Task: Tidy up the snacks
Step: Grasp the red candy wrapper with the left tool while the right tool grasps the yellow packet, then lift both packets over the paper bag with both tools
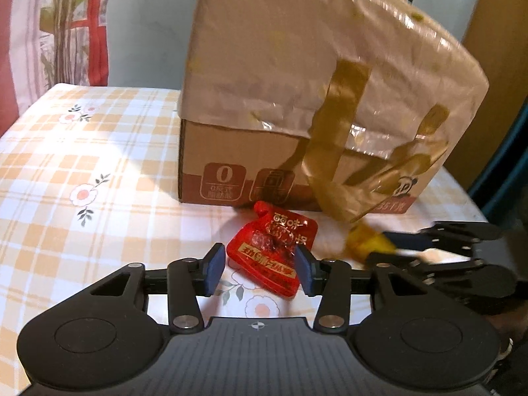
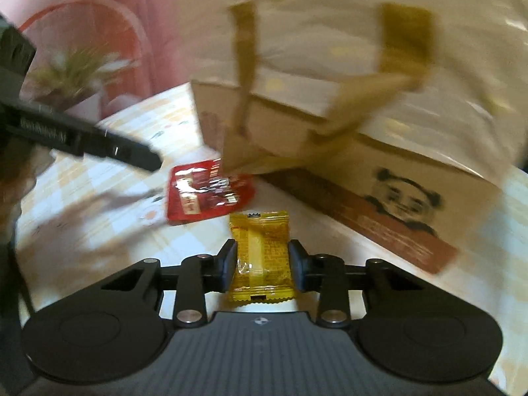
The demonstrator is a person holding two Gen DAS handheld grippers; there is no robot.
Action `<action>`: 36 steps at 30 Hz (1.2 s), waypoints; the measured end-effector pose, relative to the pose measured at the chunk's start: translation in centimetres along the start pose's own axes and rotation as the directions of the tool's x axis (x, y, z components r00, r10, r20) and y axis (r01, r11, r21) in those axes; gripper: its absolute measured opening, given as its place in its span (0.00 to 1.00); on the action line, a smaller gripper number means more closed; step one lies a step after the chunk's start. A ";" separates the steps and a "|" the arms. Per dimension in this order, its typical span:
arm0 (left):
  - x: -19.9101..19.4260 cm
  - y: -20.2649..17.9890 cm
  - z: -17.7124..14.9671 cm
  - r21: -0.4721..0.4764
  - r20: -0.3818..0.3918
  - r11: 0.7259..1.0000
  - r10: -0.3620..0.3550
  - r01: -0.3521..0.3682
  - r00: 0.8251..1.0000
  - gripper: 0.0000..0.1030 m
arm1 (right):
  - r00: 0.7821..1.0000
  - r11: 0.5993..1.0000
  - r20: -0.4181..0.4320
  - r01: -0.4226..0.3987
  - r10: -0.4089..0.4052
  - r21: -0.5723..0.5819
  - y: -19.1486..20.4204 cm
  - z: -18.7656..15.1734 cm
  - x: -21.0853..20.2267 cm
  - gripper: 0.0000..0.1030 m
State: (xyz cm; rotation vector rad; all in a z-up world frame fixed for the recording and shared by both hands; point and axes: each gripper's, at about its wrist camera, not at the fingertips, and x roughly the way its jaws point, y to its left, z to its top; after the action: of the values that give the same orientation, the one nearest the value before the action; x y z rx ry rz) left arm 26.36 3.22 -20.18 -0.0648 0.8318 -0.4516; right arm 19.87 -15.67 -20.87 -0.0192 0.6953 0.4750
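Observation:
A red snack packet (image 1: 269,247) lies on the checked tablecloth (image 1: 82,151), just in front of a cardboard box (image 1: 231,155). My left gripper (image 1: 259,269) stands open around the packet; its right pad touches the packet's edge and its left pad is a little apart. A yellow snack packet (image 2: 260,254) sits between the pads of my right gripper (image 2: 263,260), which is shut on it low over the cloth. The red packet (image 2: 208,194) also shows ahead and to the left. In the left wrist view my right gripper (image 1: 389,247) comes in from the right with the yellow packet (image 1: 364,244).
A pale plastic bag (image 1: 297,49) with gold handles (image 1: 340,125) drapes over the box, its handles hanging down the front. The panda-printed box side (image 2: 402,198) is close on the right. A red and pink bag (image 1: 92,33) stands behind the table at back left.

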 end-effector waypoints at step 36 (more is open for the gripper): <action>0.6 -7.5 -3.4 0.093 0.056 0.985 0.138 -0.143 0.989 0.15 | 0.996 0.972 0.069 0.036 -0.053 0.232 -3.0 -1.6 -0.9 0.35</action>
State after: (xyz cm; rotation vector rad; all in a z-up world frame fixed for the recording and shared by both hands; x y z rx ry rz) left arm 21.54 -3.39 -21.13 0.0724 0.7597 -0.3551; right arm 19.59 -18.95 -21.95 0.2002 0.6718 0.3477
